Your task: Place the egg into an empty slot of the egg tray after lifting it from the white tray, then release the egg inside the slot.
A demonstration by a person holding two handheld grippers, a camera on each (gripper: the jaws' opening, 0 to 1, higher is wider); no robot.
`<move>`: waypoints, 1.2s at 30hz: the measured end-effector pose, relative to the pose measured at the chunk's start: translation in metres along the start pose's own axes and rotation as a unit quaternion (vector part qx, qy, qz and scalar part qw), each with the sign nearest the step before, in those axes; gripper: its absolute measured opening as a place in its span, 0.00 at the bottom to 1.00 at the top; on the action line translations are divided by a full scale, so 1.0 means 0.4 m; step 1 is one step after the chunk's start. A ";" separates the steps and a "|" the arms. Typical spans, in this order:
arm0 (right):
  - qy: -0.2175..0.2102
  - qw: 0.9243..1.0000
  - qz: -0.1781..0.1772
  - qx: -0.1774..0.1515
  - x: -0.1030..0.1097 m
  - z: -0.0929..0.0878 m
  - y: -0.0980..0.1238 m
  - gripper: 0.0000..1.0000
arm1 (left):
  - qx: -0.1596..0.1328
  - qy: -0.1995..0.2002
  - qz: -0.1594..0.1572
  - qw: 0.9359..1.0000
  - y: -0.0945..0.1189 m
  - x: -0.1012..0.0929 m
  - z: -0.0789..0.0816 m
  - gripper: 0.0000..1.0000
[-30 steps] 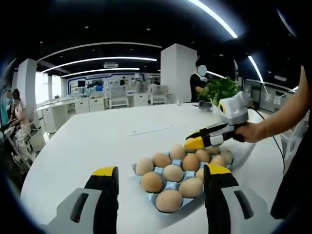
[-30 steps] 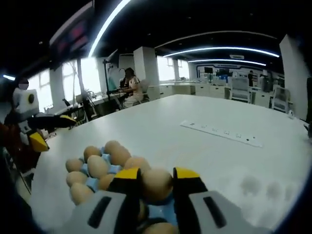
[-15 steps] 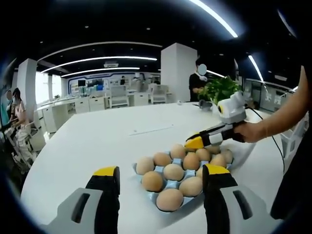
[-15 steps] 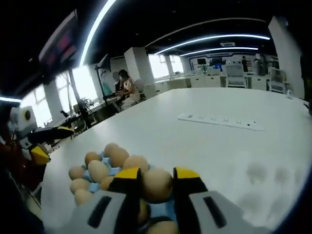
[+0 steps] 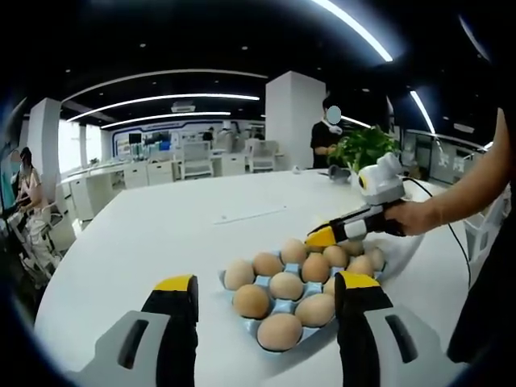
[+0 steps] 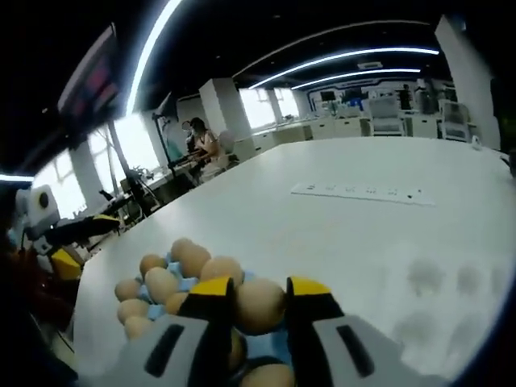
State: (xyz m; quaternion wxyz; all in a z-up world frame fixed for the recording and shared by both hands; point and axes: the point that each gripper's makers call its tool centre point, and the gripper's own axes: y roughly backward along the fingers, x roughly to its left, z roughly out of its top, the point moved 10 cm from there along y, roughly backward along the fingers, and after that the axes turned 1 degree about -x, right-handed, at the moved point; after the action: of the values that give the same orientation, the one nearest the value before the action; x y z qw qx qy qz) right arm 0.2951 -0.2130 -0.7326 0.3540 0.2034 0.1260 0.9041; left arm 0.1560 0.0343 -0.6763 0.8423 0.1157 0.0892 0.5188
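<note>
My right gripper [image 6: 260, 290] is shut on a brown egg [image 6: 258, 306], held just above the near end of the blue egg tray [image 6: 270, 345]. Several eggs [image 6: 161, 282] sit in the tray's slots beyond. In the left gripper view the same tray [image 5: 284, 309] lies between my left gripper's [image 5: 266, 284] wide-open jaws, holding several eggs [image 5: 286, 285]. The right gripper [image 5: 329, 235] reaches in from the right over the tray's far side, held by a hand [image 5: 411, 218]. The left gripper [image 6: 81, 242] shows at the left of the right gripper view.
The big white table [image 5: 161, 234] carries a white power strip [image 5: 246, 214] [image 6: 355, 192] beyond the tray. A green plant [image 5: 363, 149] stands at the far right. People sit and stand at desks in the background. The table edge curves close at the left.
The right gripper view has tilted a little while the egg stays clamped between its jaws. In the left gripper view the right gripper has barely shifted. The tray and its eggs lie as before.
</note>
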 end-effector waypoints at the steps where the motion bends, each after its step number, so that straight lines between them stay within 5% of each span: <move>1: -0.002 1.000 0.000 0.000 0.001 0.000 0.001 0.26 | 0.002 0.000 -0.001 1.000 0.000 0.000 0.000 0.69; 13: -0.004 1.000 0.003 -0.014 -0.002 0.001 0.020 0.26 | -0.001 0.000 -0.003 1.000 -0.002 -0.002 0.003 0.69; 17: -0.025 0.998 -0.003 -0.056 -0.010 0.018 0.046 0.26 | -0.004 0.003 -0.003 1.000 -0.003 -0.003 0.006 0.69; 30: 0.007 0.996 -0.086 -0.038 -0.113 -0.018 0.183 0.26 | -0.005 0.008 -0.014 1.000 -0.010 -0.011 0.006 0.67; 36: 0.021 0.983 -0.172 -0.053 -0.205 -0.027 0.300 0.26 | -0.006 0.007 -0.018 1.000 -0.015 -0.014 0.009 0.66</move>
State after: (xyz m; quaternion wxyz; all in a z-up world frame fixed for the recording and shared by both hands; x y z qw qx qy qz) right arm 0.2744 -0.3568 -0.7203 0.5122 0.1409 0.1180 0.8390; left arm 0.1597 0.0264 -0.6744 0.8517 0.1051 0.0937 0.5048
